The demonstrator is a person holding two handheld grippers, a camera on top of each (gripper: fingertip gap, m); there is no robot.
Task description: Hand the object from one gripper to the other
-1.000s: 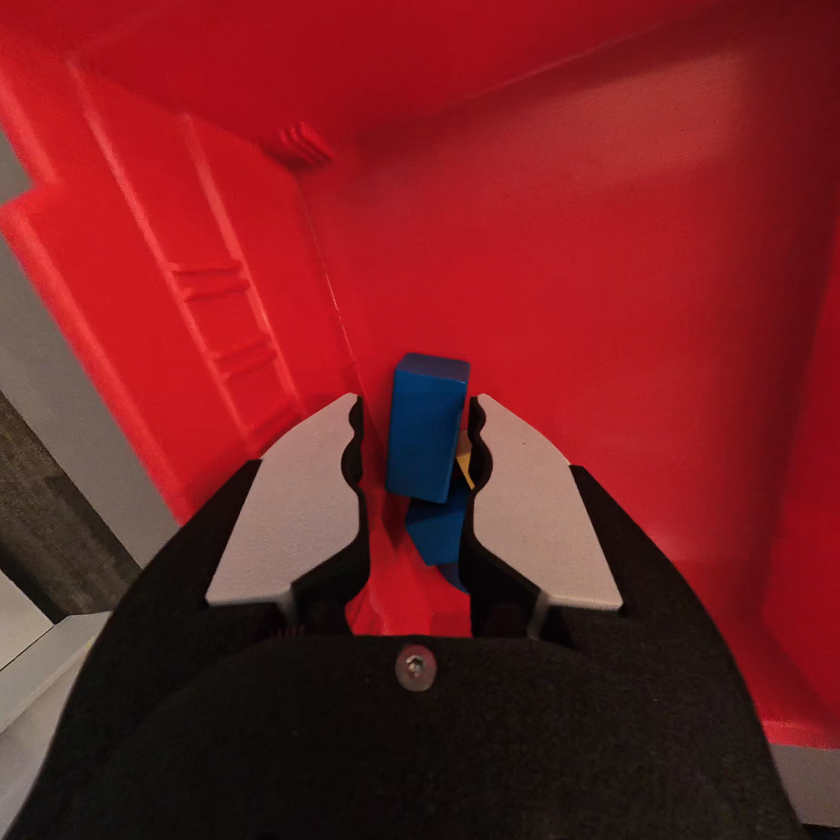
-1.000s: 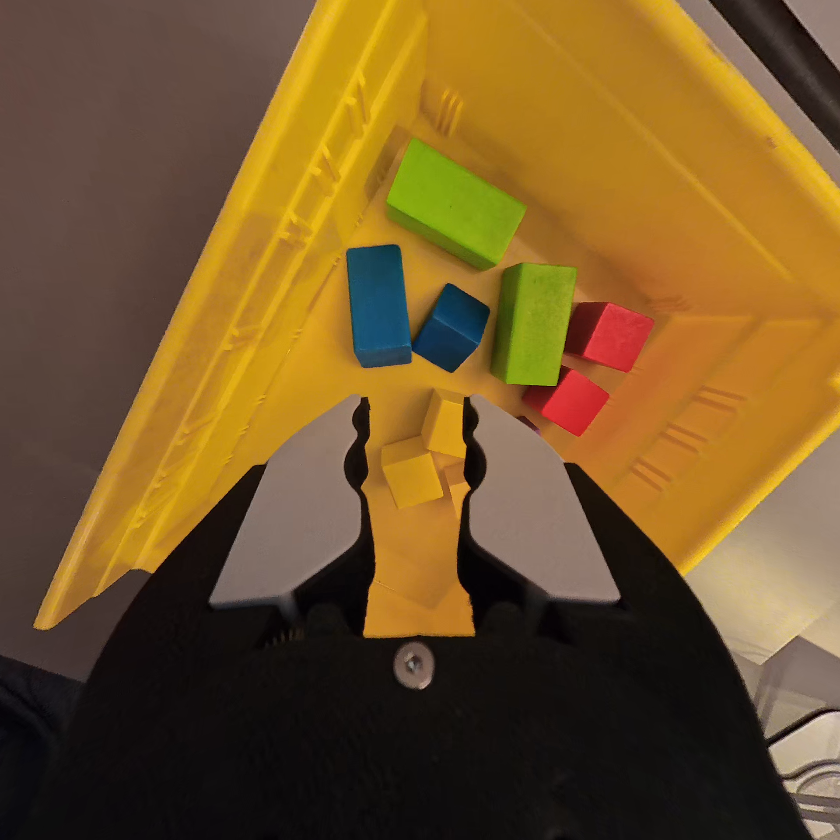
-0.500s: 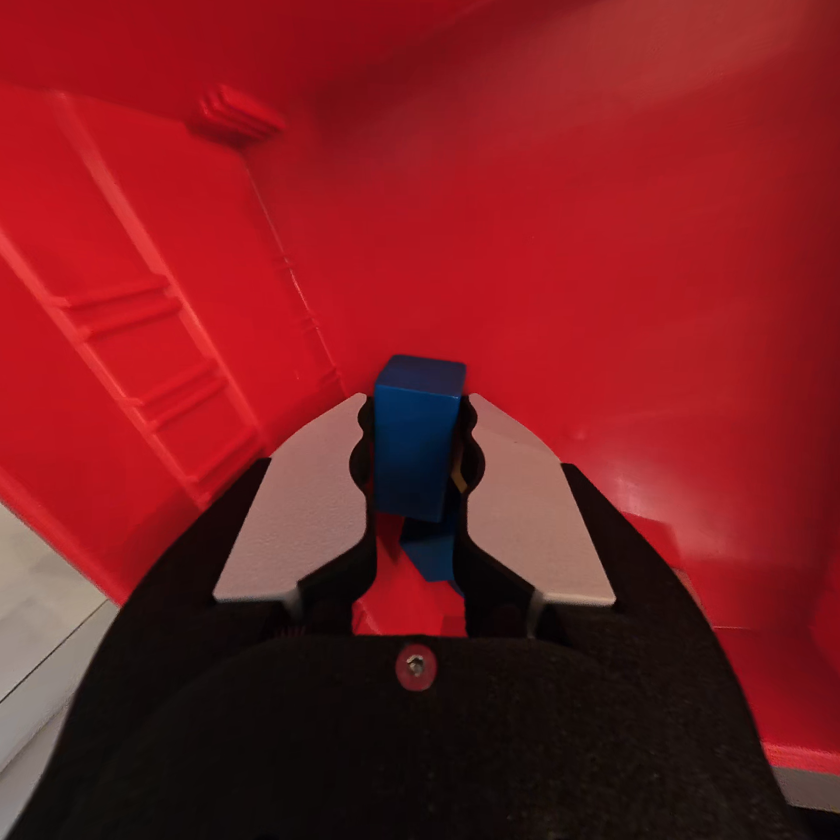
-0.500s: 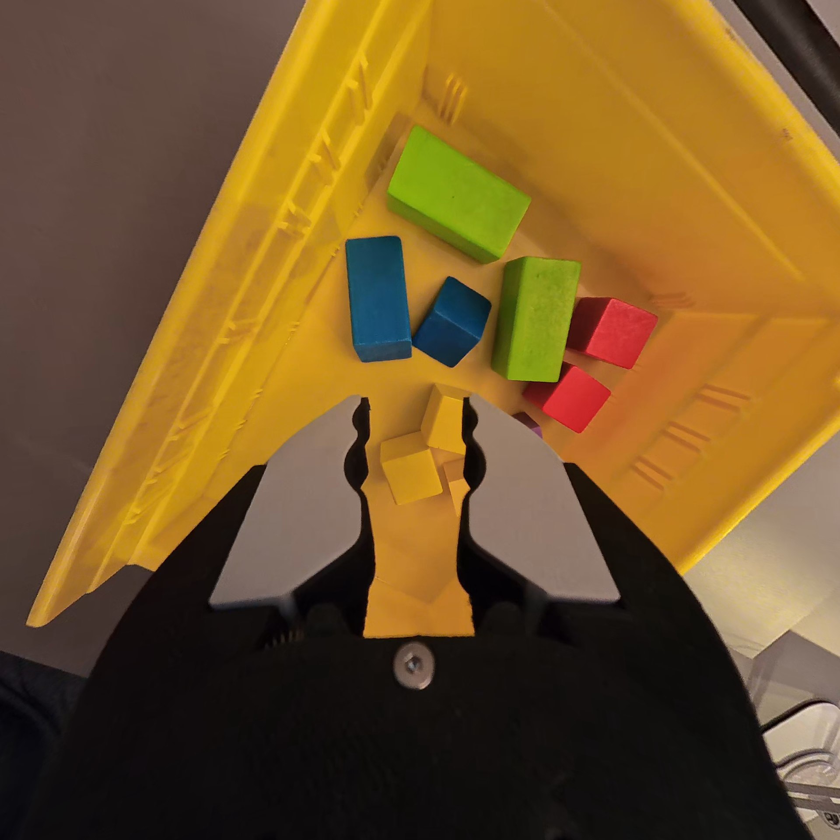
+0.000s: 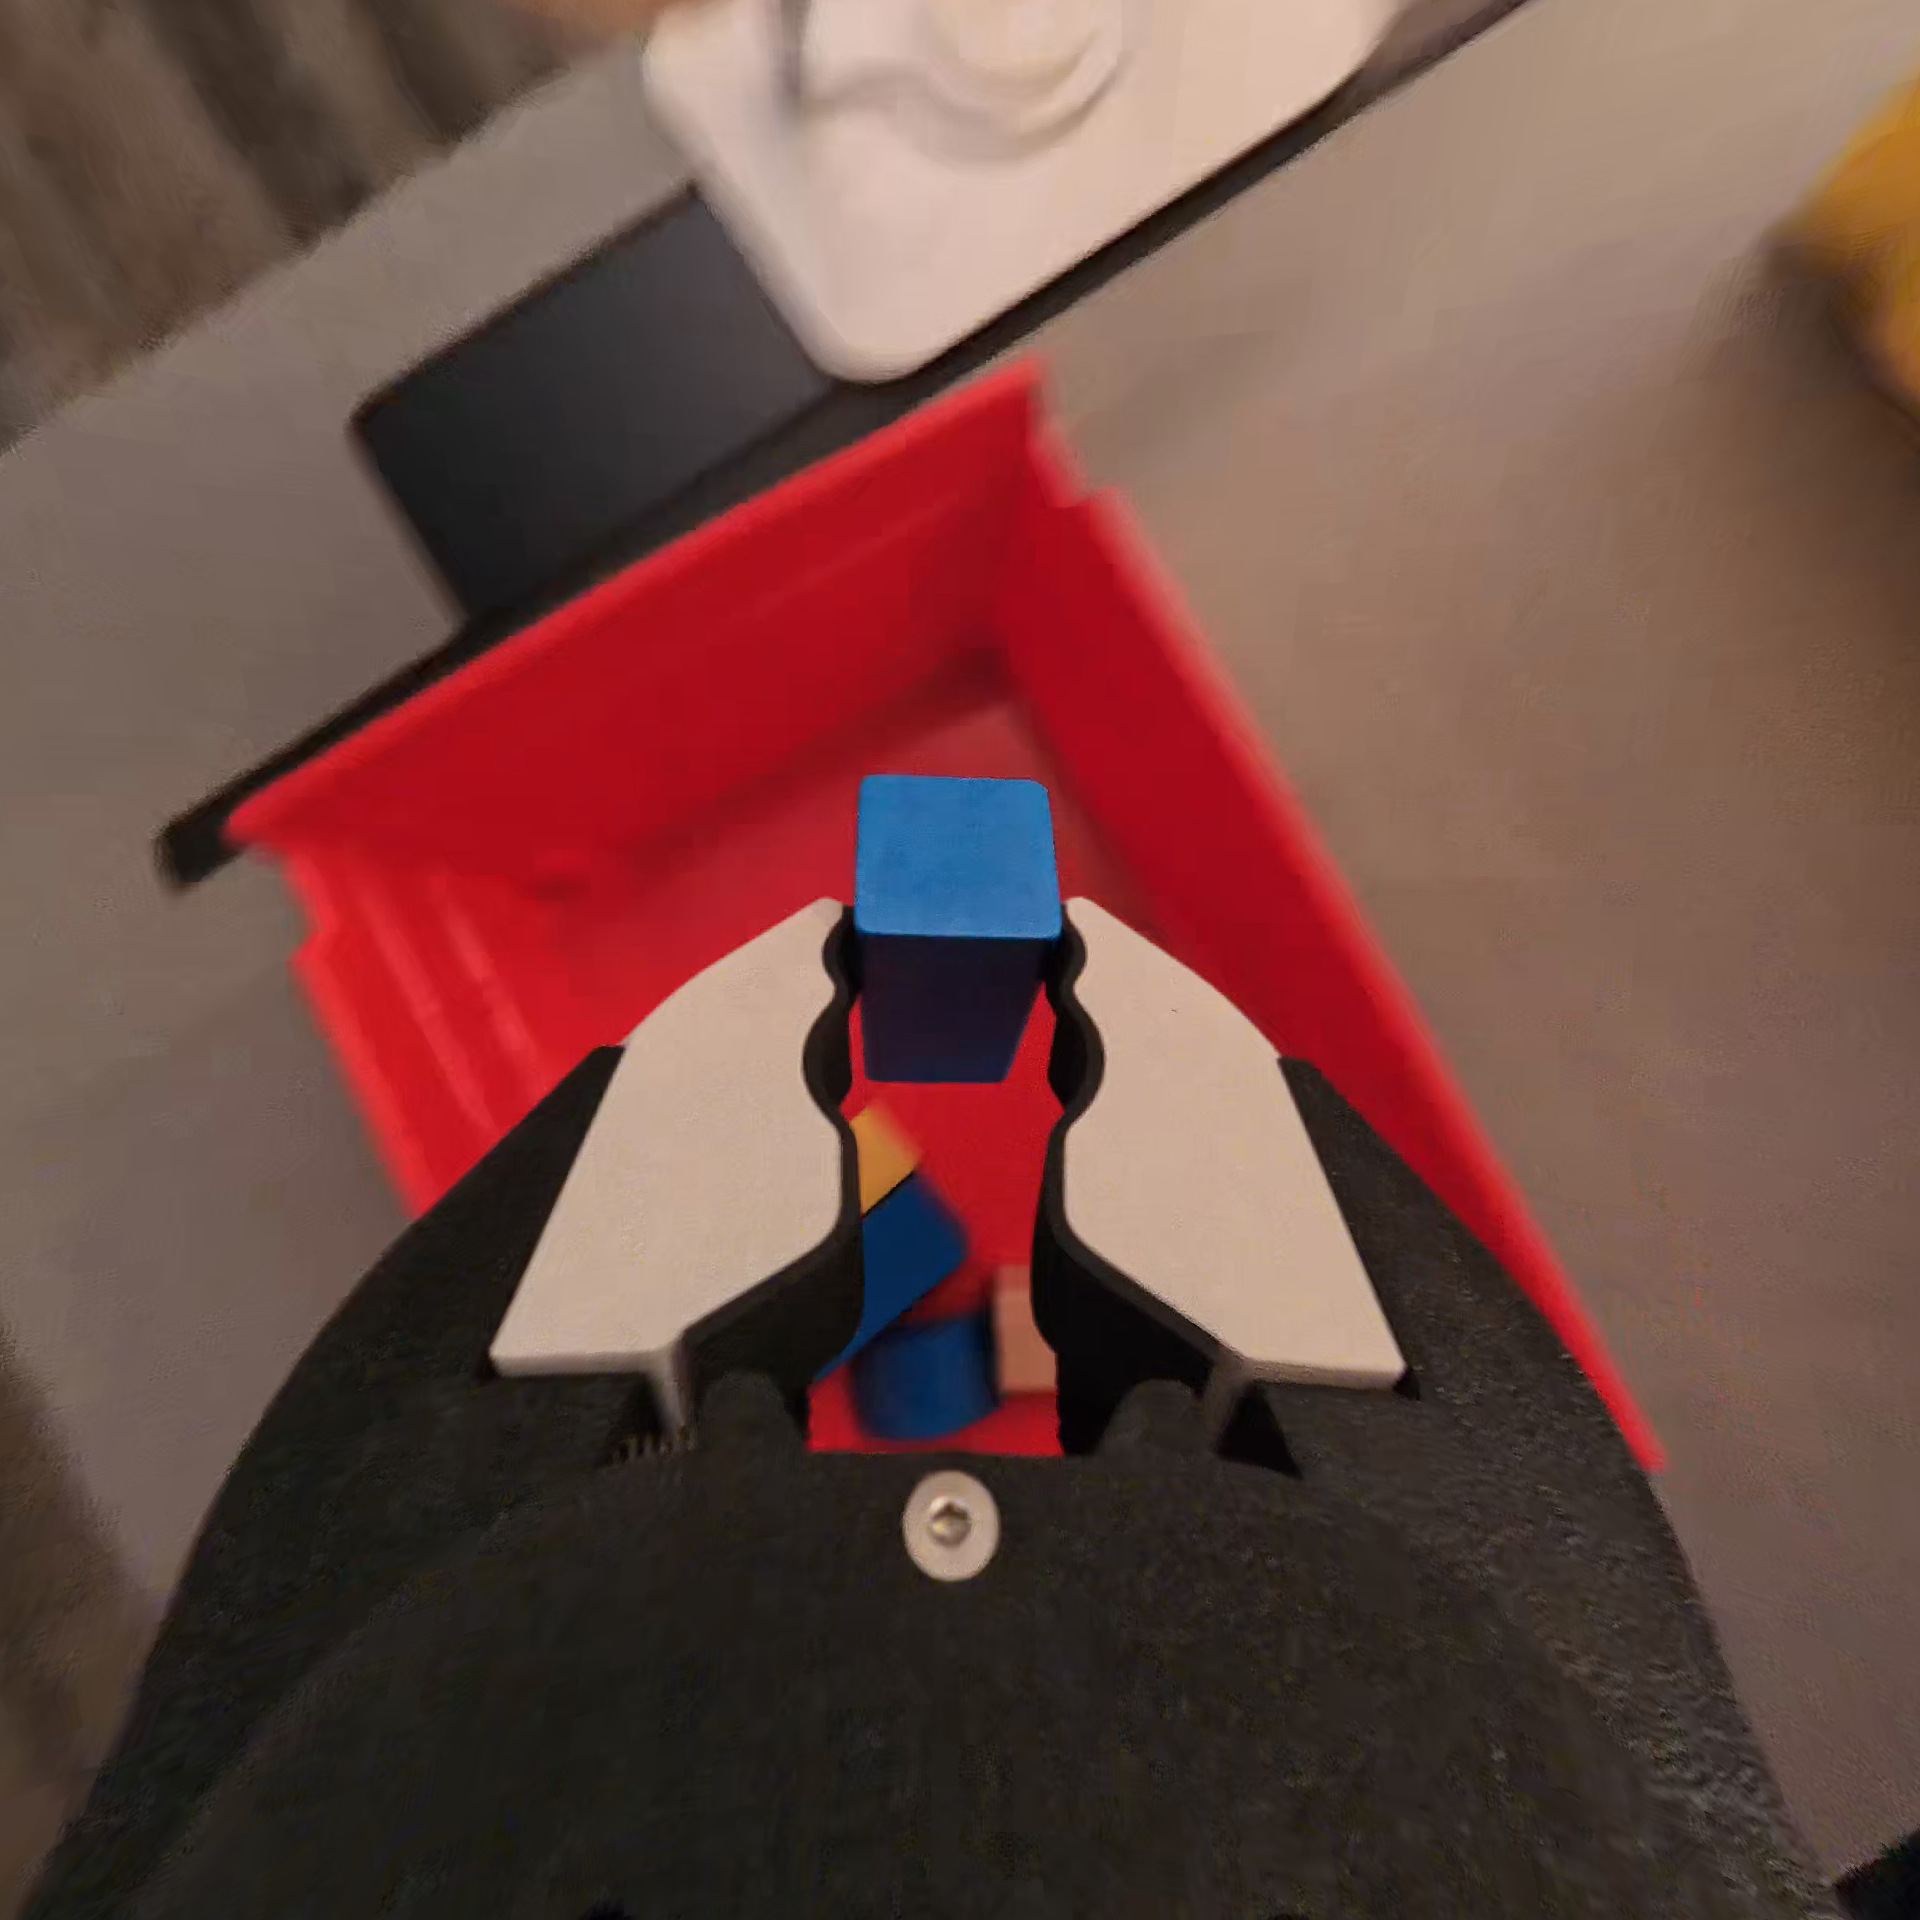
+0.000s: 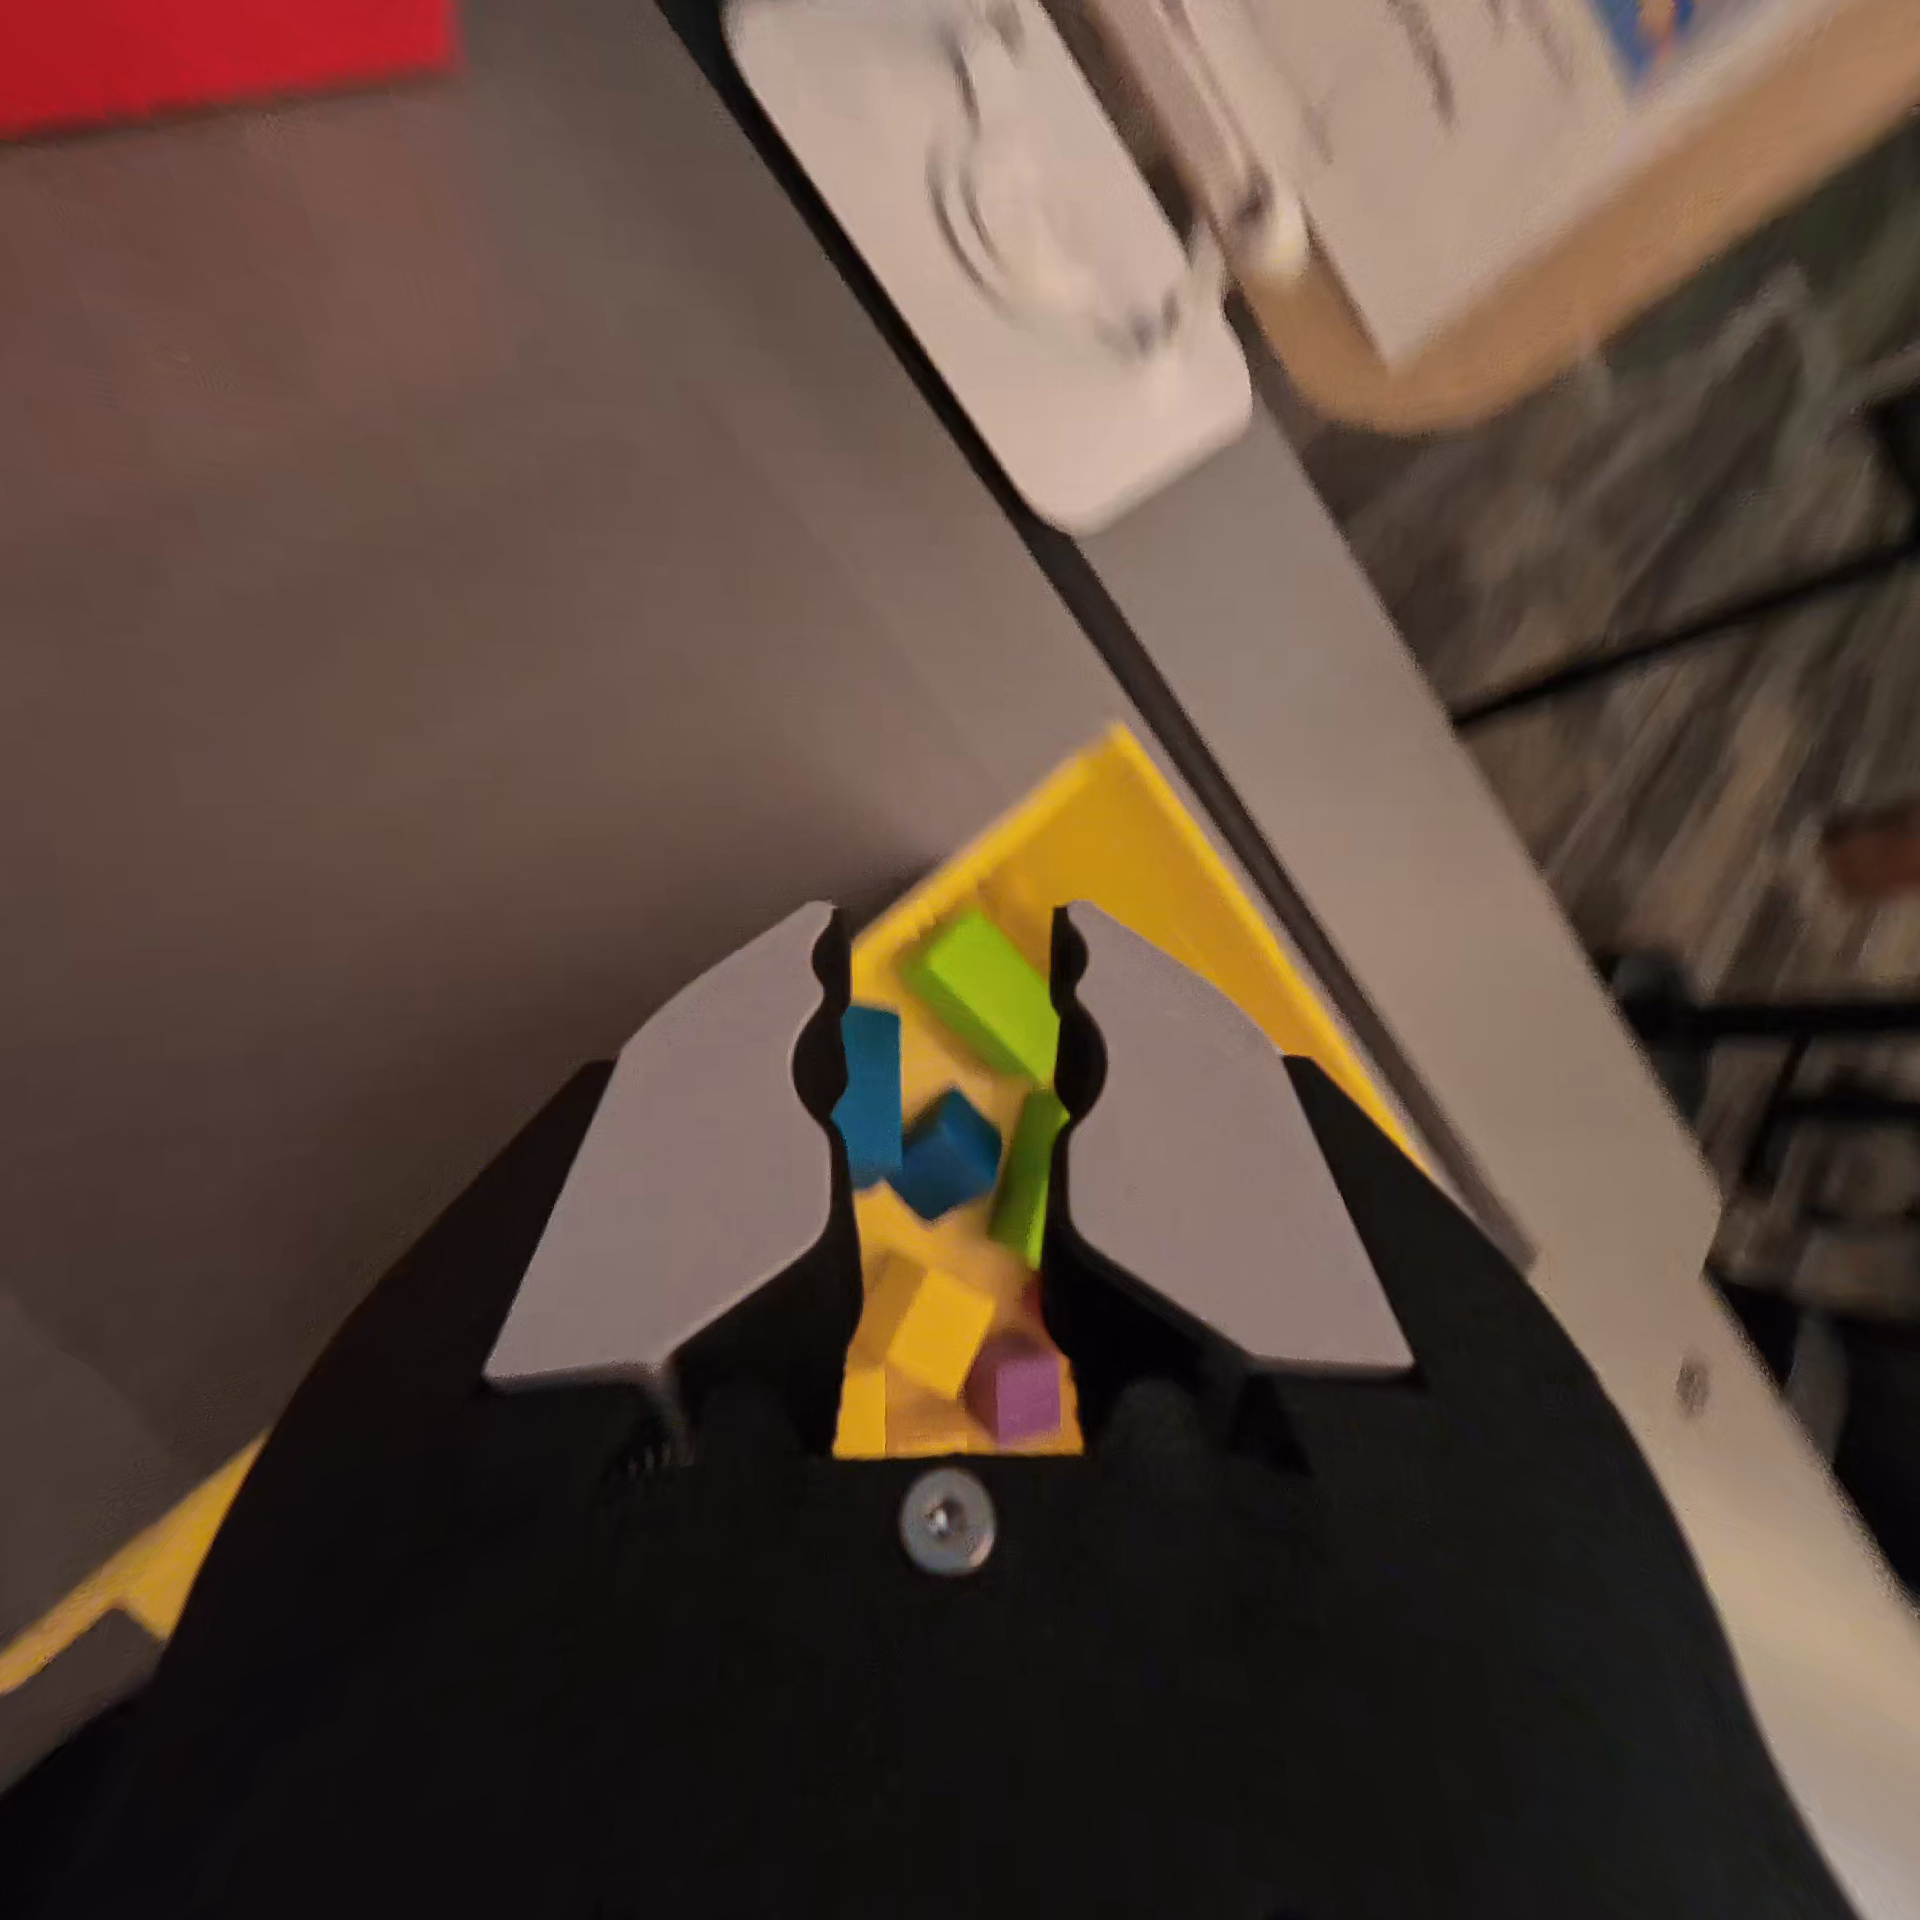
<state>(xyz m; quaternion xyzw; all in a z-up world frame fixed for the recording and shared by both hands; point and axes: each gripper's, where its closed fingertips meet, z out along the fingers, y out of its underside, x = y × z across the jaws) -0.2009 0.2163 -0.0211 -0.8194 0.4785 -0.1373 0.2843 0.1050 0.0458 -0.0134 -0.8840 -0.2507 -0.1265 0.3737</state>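
Observation:
My left gripper (image 5: 951,951) is shut on a blue block (image 5: 954,868) and holds it upright, high above the red bin (image 5: 727,717). Below it in the bin lie other blocks, among them a blue one (image 5: 909,1262). My right gripper (image 6: 943,925) is open and empty, high above the yellow bin (image 6: 1122,831). Between its fingers I see blocks in that bin: a green block (image 6: 982,992), a blue bar (image 6: 871,1101), a blue cube (image 6: 948,1153), a yellow block (image 6: 935,1330) and a purple cube (image 6: 1013,1387). Neither gripper shows in the other's view.
Both bins stand on a grey table (image 5: 1507,675). The table's dark back edge (image 6: 1101,644) runs behind them. A white, blurred device (image 5: 966,156) lies past the edge, also in the right wrist view (image 6: 1039,239). A corner of the red bin (image 6: 208,52) shows far left.
My left gripper has lifted the blue block up out of the red bin. My right gripper has risen and pulled back from the yellow bin, still open.

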